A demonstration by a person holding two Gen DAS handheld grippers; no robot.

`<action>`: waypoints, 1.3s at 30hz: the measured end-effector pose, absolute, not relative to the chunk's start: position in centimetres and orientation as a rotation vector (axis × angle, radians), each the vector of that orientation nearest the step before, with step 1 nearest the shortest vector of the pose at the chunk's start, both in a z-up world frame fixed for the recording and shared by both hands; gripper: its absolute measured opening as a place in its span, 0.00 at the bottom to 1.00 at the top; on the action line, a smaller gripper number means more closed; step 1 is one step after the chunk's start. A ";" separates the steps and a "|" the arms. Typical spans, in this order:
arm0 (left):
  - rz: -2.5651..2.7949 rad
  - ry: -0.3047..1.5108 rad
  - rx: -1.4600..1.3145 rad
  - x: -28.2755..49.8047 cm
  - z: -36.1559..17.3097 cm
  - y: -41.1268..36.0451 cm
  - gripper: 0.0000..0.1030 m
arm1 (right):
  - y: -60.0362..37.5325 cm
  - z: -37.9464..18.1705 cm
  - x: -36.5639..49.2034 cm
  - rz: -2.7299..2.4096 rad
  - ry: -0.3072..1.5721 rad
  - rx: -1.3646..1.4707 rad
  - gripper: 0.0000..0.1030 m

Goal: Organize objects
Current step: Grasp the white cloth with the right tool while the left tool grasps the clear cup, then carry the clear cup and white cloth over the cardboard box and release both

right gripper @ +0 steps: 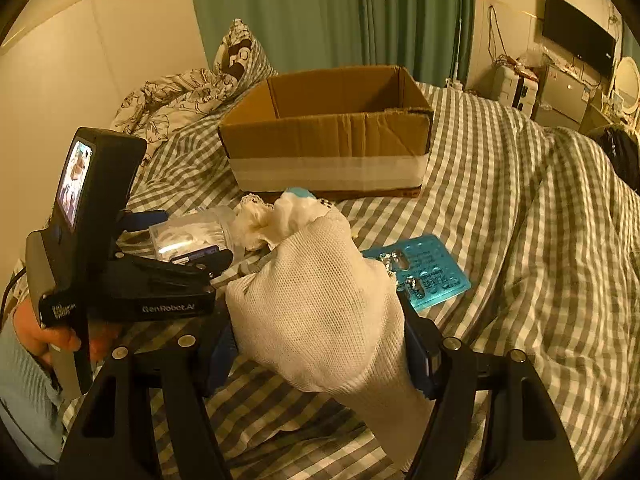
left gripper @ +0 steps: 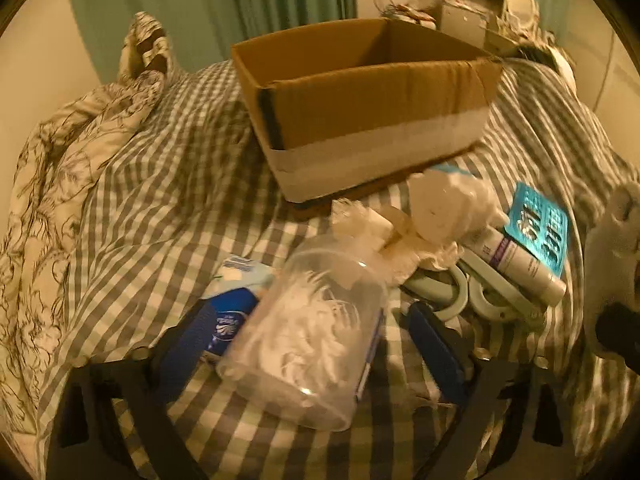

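My left gripper point(left gripper: 316, 344) is shut on a clear plastic jar point(left gripper: 308, 344) of white cotton swabs, just above the checked bed cover. My right gripper point(right gripper: 320, 344) is shut on a white mesh glove point(right gripper: 320, 304). An open brown cardboard box point(left gripper: 380, 104) stands beyond the pile; it also shows in the right wrist view point(right gripper: 328, 136). Beside the jar lie a blue packet point(left gripper: 228, 320), crumpled white tissue point(left gripper: 444, 208), pale scissors point(left gripper: 480, 292), a white tube point(left gripper: 520, 260) and a teal blister pack point(left gripper: 540, 228), seen also in the right wrist view point(right gripper: 424, 272).
A floral duvet point(left gripper: 60, 184) is bunched at the left. The checked bed cover point(right gripper: 540, 220) spreads right in folds. A green curtain point(right gripper: 320, 12) hangs behind the box. A TV point(right gripper: 576, 36) and cluttered furniture stand at the far right.
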State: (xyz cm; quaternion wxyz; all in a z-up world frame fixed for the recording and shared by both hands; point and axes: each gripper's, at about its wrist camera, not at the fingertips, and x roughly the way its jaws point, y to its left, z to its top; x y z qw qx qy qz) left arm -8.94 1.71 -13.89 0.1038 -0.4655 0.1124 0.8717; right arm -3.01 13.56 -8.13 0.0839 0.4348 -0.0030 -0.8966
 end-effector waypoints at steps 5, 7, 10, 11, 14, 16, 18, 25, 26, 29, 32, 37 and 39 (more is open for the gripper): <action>2.576 0.331 -1.369 -8.3 -13.7 1.5 0.69 | 13.5 -8.1 -2.6 -2.675 -0.006 1.291 0.67; 2.626 0.272 -1.337 -7.5 -12.6 0.7 0.67 | 13.5 -7.7 -2.2 -2.687 -0.013 1.293 0.67; 2.687 0.190 -1.280 -6.2 -10.1 -0.5 0.64 | 13.7 -6.7 -1.5 -2.710 -0.019 1.263 0.67; 2.705 0.176 -1.259 -5.9 -9.3 -0.8 0.63 | 13.7 -6.1 -1.3 -2.718 -0.023 1.243 0.67; 2.765 0.138 -1.159 -5.2 -6.0 -1.8 0.62 | 13.9 -3.8 -0.7 -2.748 -0.028 1.171 0.67; 2.793 0.112 -1.090 -5.0 -3.8 -2.3 0.61 | 14.1 -2.4 -0.5 -2.765 -0.025 1.132 0.67; 2.817 0.104 -1.016 -4.8 -1.6 -2.2 0.61 | 14.4 -0.8 -0.6 -2.785 -0.019 1.087 0.67; 2.817 0.103 -0.858 -7.1 4.1 -0.6 0.61 | 15.4 5.1 -4.3 -2.863 0.048 0.960 0.67; 2.814 0.102 -0.842 -7.8 4.7 -0.3 0.61 | 15.7 5.8 -5.2 -2.869 0.044 0.944 0.67; 2.802 0.096 -0.800 -10.1 6.4 1.1 0.61 | 16.9 7.5 -8.3 -2.873 0.017 0.917 0.67; 2.812 0.135 -0.760 -12.7 7.4 2.3 0.61 | 17.9 8.3 -11.5 -2.876 -0.003 0.915 0.67; 2.851 0.217 -0.722 -17.7 7.6 3.7 0.61 | 18.8 8.1 -17.3 -2.862 -0.072 0.912 0.67; 2.859 0.211 -0.728 -19.7 6.9 3.7 0.61 | 18.9 7.7 -19.5 -2.855 -0.140 0.913 0.67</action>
